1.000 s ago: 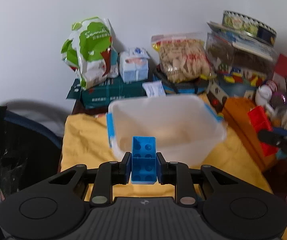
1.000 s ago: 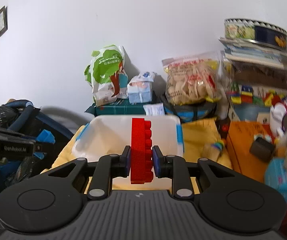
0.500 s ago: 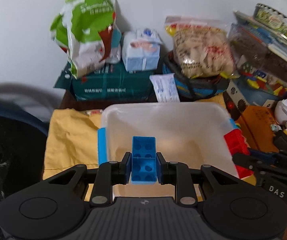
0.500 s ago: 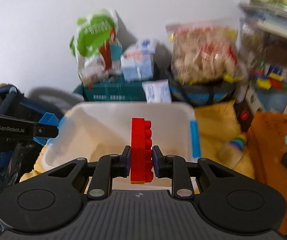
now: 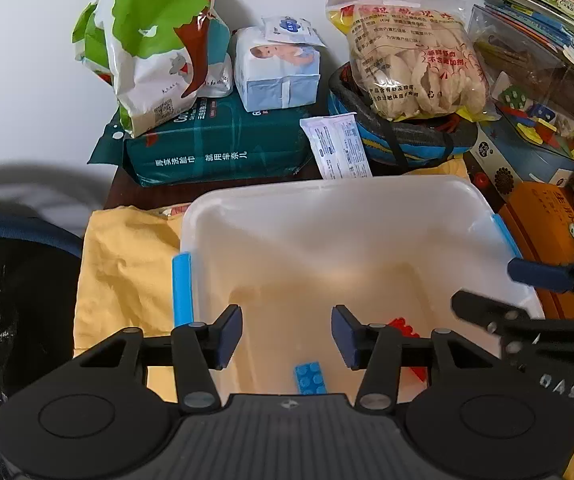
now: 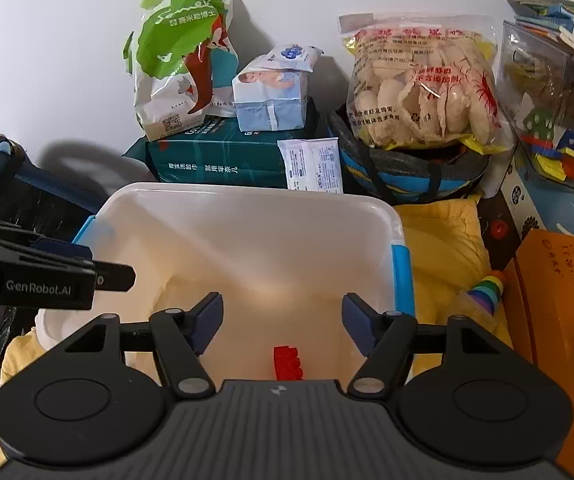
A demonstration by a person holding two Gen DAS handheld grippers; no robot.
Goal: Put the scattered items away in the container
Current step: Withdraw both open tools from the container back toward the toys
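Note:
A translucent white container (image 5: 327, 196) with blue clips sits on a yellow cloth (image 5: 123, 264); it also shows in the right wrist view (image 6: 247, 196). My left gripper (image 5: 287, 336) is open and empty over the container. A blue brick (image 5: 310, 378) lies on the container floor below it, and a red brick (image 5: 403, 326) lies to its right, partly hidden by a finger. My right gripper (image 6: 283, 322) is open and empty over the container, with the red brick (image 6: 287, 362) lying on the floor below it. Each gripper shows at the edge of the other's view.
Behind the container stand a green-and-white bag (image 5: 155, 40), a tissue pack (image 5: 279, 68), a teal package (image 5: 215, 148) and a bag of crackers (image 5: 411, 56). An orange box (image 6: 559, 300) and a rainbow toy (image 6: 487, 292) lie to the right. A dark stroller (image 6: 3, 184) is at left.
Both grippers moved forward over the container and opened. The blue brick dropped from the left one and the red brick from the right one onto the container floor.

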